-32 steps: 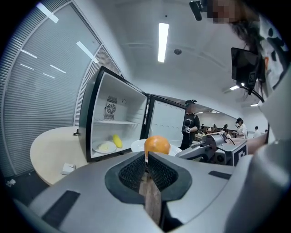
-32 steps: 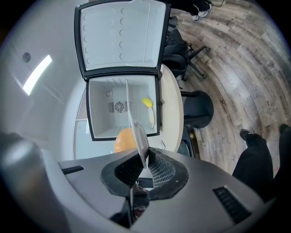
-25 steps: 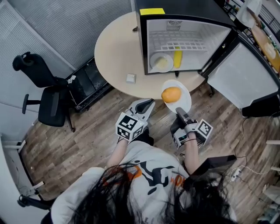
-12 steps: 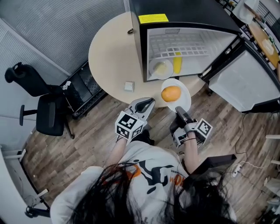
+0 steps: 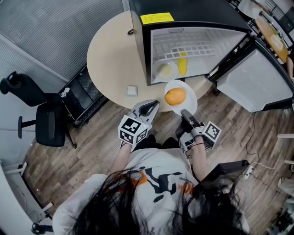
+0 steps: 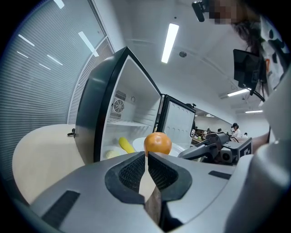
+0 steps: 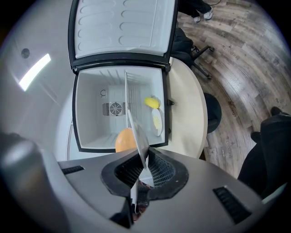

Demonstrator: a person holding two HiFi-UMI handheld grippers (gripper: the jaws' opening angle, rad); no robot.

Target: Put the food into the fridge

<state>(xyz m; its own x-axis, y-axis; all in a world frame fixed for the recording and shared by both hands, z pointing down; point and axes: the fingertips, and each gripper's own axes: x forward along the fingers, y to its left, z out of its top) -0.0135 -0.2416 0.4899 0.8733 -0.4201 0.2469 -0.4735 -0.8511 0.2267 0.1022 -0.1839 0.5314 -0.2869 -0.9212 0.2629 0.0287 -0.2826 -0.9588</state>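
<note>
Plate w/ orange pinched in right gripper jaws

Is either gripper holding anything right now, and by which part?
The right gripper pinches the white plate, which carries an orange, by its near rim. The left gripper is shut on nothing.

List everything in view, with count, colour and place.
table: 1, beige, round, centre of view
fridge: 1, black outside, white inside, on the table, door open
held plate: 1, white, before the open fridge
orange: 1, orange, on the held plate
plate with pale food: 1, white, inside the fridge
yellow food: 1, yellow, beside that plate
small square thing: 1, white, on the table
office chair: 1, black, on the floor, left
left gripper: 1, grey, shut, empty
right gripper: 1, grey, shut on the held plate's rim
</note>
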